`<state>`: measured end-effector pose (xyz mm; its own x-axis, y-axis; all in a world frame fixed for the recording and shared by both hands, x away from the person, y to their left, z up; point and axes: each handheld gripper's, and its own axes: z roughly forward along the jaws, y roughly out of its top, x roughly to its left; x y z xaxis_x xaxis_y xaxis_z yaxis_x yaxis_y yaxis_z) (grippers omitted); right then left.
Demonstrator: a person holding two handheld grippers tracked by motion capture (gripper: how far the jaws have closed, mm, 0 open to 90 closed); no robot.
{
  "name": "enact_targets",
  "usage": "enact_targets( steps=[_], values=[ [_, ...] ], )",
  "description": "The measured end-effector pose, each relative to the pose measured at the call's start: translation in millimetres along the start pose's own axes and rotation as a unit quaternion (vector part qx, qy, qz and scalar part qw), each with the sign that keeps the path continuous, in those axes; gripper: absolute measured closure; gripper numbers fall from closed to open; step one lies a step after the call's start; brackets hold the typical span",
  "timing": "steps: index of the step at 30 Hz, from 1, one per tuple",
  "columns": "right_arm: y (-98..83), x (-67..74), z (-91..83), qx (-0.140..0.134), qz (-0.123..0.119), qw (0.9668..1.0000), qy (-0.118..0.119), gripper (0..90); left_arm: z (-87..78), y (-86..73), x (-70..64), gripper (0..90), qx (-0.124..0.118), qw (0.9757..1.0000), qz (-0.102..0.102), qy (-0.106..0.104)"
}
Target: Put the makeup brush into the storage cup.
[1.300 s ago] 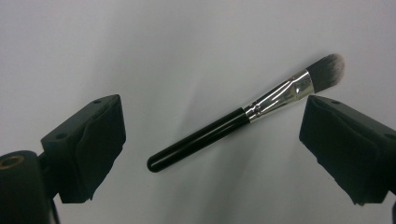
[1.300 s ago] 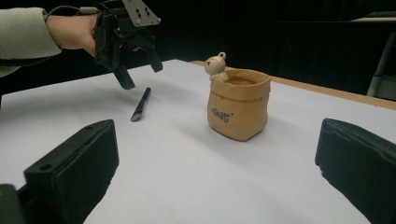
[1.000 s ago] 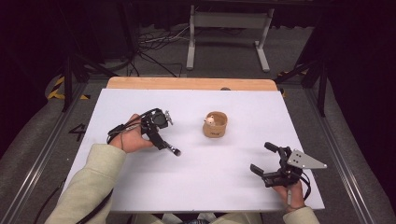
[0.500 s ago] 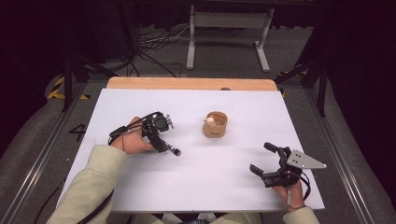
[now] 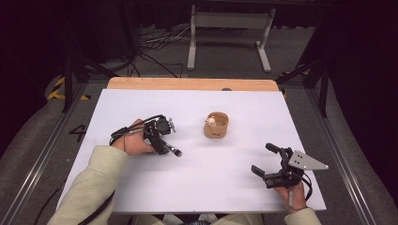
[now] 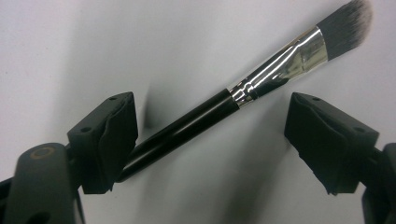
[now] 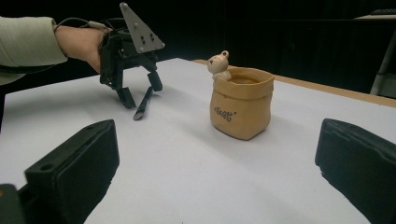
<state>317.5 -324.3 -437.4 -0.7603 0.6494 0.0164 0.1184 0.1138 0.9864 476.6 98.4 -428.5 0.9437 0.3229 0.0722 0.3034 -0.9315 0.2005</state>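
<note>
Left claw: The left claw (image 6: 210, 140) is spread wide, low over the tabletop (image 5: 141, 192). It sits around a brush (image 6: 243, 88) but does not pinch it yet.
Right claw: The right claw (image 5: 267, 159) is spread too, with nothing in it. It sits near the front right corner, well apart from the brush.
Brush: The brush lies flat on the white tabletop, on the left side. In the left gripper view its black handle goes under the left jaw, and its shiny neck and dark hairs point up and to the right.
Pot: A small tan pot (image 5: 216, 126) with a little bear on its rim stands near the middle. It looks like a sack with a word on its front.
What could go wrong: The brush lies slanted between the jaws. If the claw shuts now, I think one jaw could push the handle, and the round brush could spin or roll away.
What each view tells: The left gripper view shows the hairs and the slant up close. The high view shows how far apart the two claws are. The right gripper view shows the pot (image 7: 241, 102) from the side, and the left claw (image 7: 138, 95) standing over the brush (image 7: 143, 106).
</note>
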Motion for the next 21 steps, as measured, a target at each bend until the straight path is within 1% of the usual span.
enact_targets(
  steps=[2,6,10,11,13,15,16,20,21],
  values=[
    [0.0,0.5,0.3,0.003,-0.004,1.0,-0.002,0.0,-0.4,-0.2,0.2,19.9,0.0,1.0,-0.002,0.001],
    [0.1,1.2,0.4,0.004,-0.007,1.0,-0.003,0.0,-0.8,-1.2,0.8,23.1,0.0,1.0,-0.003,-0.006],
    [0.1,1.1,0.5,0.005,-0.006,1.0,-0.002,0.0,-1.5,-0.3,0.3,26.6,0.002,0.9999,0.002,-0.011],
    [0.1,1.3,0.6,0.005,-0.006,1.0,-0.003,0.0,-2.0,0.2,0.2,28.8,0.005,0.9999,0.005,-0.012],
    [0.1,1.3,0.6,0.006,-0.006,1.0,-0.002,0.0,-2.6,0.7,-1.2,33.1,0.006,0.9999,0.005,-0.016],
    [0.1,1.3,0.6,0.007,-0.005,1.0,-0.003,0.0,-2.9,1.2,-1.8,37.3,0.006,0.9997,0.01,-0.02],
    [0.1,1.3,0.7,0.007,-0.005,1.0,-0.002,0.0,-3.6,1.7,-2.4,39.2,0.01,0.9997,0.011,-0.022],
    [0.1,1.2,0.6,0.005,-0.005,1.0,-0.002,0.0,-4.3,2.1,-3.0,47.8,0.011,0.9992,0.014,-0.035],
    [0.1,1.2,0.6,0.005,-0.005,1.0,-0.002,0.0,-4.8,2.3,-2.6,50.4,0.013,0.999,0.019,-0.039]
  ],
)
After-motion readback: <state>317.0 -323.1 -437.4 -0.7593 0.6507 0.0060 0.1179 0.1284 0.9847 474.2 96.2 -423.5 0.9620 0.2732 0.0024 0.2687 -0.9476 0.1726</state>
